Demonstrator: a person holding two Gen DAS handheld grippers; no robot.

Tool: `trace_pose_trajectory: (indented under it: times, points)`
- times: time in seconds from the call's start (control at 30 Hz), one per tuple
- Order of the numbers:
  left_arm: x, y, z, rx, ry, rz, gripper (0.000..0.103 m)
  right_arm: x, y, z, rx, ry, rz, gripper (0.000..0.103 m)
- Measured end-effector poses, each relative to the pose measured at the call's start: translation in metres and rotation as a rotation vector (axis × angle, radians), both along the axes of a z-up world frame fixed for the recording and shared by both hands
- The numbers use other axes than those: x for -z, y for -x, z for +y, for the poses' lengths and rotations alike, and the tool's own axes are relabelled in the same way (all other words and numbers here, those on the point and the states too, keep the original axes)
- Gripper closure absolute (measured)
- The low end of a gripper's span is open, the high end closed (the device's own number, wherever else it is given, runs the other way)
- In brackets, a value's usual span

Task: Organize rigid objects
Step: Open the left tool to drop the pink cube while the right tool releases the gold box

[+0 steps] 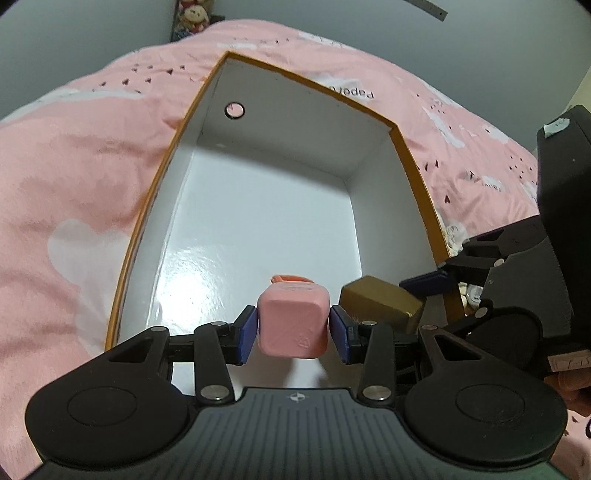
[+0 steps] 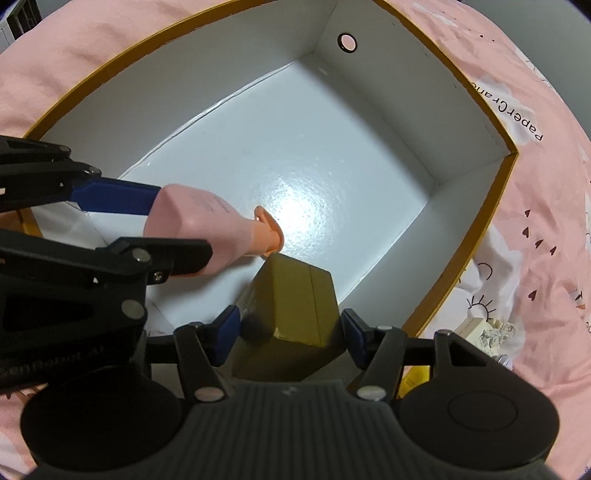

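tools both clamped: left tool (image 1: 292, 330) w/ pink bottle (image 1: 293, 323), right tool (image 2: 290, 332) w/ gold box (image 2: 291, 302), over white box (image 1: 258, 155).

Home bedroom, pink printed bedspread (image 1: 85, 177), stuffed toys (image 1: 194, 16) by wall

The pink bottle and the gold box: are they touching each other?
Cannot tell. In the right wrist view the pink bottle's cap overlaps the gold box's top corner; in the left wrist view a sliver of gripper pad separates them, but neither view plainly shows contact or gap.
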State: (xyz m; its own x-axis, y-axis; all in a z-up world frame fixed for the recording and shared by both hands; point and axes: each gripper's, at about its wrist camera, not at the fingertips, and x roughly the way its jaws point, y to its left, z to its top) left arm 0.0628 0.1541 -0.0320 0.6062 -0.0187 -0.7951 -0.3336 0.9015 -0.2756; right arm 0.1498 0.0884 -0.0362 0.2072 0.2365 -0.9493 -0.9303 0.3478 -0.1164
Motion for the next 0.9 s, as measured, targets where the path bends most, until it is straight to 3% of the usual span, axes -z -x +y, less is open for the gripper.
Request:
trace_pose_trajectory:
  times: [0.2, 0.37, 0.47, 0.6, 0.77, 0.9]
  points:
    - [-0.002, -0.002, 0.01, 0.021, 0.079, 0.004, 0.045, -0.01, 0.0, -0.002, 0.004, -0.01, 0.006, 0.043]
    - [-0.006, 0.001, 0.013, 0.005, 0.132, -0.022, 0.044, -0.013, -0.007, -0.007, 0.009, -0.029, 0.06, 0.046]
    - [-0.003, -0.004, 0.01, 0.015, 0.118, -0.003, 0.044, -0.014, -0.009, -0.01, 0.008, -0.037, 0.064, 0.049]
    - [0.003, -0.012, 0.005, 0.025, 0.07, 0.039, 0.048, -0.012, -0.011, -0.011, 0.005, -0.043, 0.1, 0.067]
    - [0.014, -0.024, -0.006, 0.045, -0.028, 0.091, 0.048, -0.011, -0.006, -0.016, 0.004, -0.064, 0.097, 0.067]
    - [0.025, -0.03, -0.002, 0.045, 0.036, 0.136, 0.047, -0.01, -0.004, -0.022, 0.015, -0.082, 0.104, 0.067]
